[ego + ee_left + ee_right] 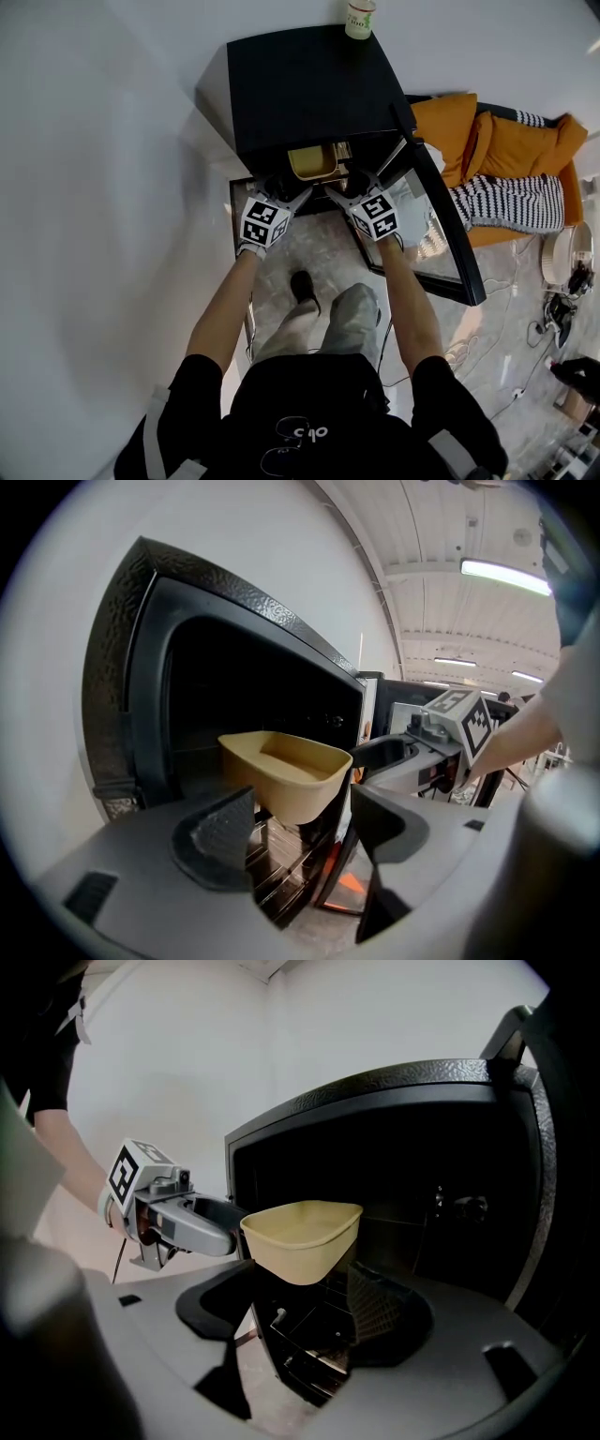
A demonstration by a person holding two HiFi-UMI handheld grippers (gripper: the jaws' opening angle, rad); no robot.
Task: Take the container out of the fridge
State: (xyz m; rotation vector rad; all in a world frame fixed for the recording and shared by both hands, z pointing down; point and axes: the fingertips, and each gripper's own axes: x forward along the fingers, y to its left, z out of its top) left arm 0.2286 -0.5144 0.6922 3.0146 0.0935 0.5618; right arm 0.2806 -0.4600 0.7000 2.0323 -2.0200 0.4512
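Container point(312, 162), a tan open tub, sat at the mouth of the black fridge point(309, 84), just under its top edge, with the fridge door point(441, 234) swung wide to the right. What bore it from below could not be made out. The left claw point(300, 827) stood with its jaws apart just near of the tub and on its left, nothing pressed between the pads. The right claw point(305, 1307) mirrored it on the right, jaws likewise apart and empty. Both sat a little lower than the tub's rim.

To do the step well, each claw probably needed to rise slightly and reach farther in until one pad passed inside the rim and the other outside the wall on its own side. Closing both together seemed wise, so the tub would not twist. It should then come out level and straight toward the person, clear of the door.
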